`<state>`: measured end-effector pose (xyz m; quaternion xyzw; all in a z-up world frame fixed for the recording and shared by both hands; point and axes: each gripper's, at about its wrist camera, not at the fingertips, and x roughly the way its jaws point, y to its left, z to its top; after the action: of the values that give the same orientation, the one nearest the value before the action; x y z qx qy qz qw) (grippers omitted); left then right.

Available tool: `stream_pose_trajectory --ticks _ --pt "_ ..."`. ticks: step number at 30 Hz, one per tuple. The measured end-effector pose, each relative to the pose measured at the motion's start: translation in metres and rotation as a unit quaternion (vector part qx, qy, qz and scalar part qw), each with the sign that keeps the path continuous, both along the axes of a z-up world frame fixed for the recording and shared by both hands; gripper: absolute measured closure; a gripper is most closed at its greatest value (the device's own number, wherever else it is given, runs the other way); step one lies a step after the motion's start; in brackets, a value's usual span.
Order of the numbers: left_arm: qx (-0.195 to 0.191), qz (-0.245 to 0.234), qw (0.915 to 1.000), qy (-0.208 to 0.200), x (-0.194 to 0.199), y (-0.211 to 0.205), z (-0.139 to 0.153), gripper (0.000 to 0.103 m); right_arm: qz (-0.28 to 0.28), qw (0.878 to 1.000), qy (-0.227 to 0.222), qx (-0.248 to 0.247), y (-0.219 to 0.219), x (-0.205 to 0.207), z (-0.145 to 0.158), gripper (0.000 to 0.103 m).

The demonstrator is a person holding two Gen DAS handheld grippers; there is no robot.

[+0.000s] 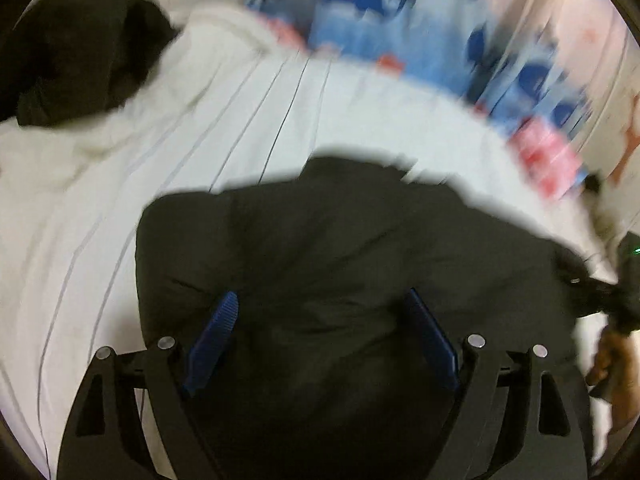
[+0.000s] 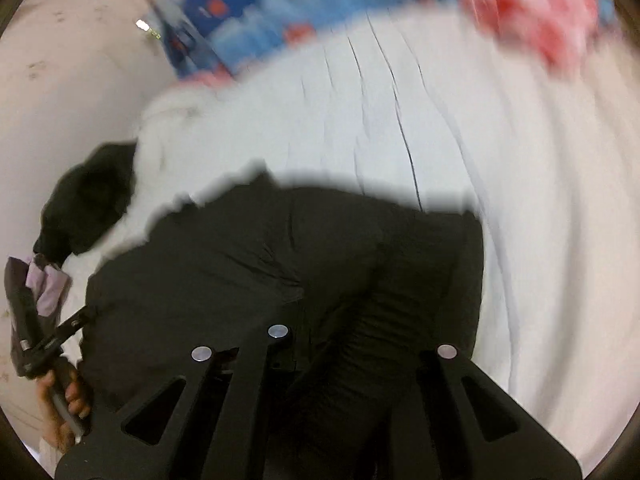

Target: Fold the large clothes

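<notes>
One large black padded garment (image 1: 340, 248), judged soft, bulky and slippery, is spread on the white striped bed sheet (image 1: 200, 128). Left tongs (image 1: 324, 336) are held wide over it; right tongs (image 2: 296, 364) are closed, seemingly pinching fabric, and a hem toward three o'clock is judged the best hold.

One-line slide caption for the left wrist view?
Open left gripper above a dark garment lying on a white striped bedsheet.

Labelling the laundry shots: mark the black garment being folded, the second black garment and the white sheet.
black garment being folded (image 1: 340, 248): left wrist view, its flat middle.
second black garment (image 1: 80, 52): left wrist view, centre of the crumpled heap.
white sheet (image 2: 400, 120): right wrist view, bare striped stretch.
</notes>
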<state>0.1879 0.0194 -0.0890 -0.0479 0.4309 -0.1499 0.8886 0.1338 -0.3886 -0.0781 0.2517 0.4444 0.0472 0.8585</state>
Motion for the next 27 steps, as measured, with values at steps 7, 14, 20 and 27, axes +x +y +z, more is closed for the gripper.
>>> stream_pose_trajectory --ticks 7,14,20,27 --pt "-0.014 -0.003 0.9989 -0.044 -0.022 0.003 0.034 0.020 -0.020 0.998 -0.020 0.061 -0.033 -0.024 0.004 0.069" --pt "0.011 0.009 0.9998 -0.017 -0.002 0.000 0.028 0.017 -0.126 0.988 0.001 -0.086 -0.049 -0.059 0.050 0.045" --pt "0.000 0.013 0.9986 -0.051 0.008 -0.006 0.039 0.017 -0.030 0.980 -0.134 -0.144 0.025 -0.023 0.097 0.010" --pt "0.042 0.004 0.9991 -0.003 0.033 -0.013 -0.006 0.014 -0.030 0.993 0.032 -0.109 0.016 0.032 -0.023 0.013"
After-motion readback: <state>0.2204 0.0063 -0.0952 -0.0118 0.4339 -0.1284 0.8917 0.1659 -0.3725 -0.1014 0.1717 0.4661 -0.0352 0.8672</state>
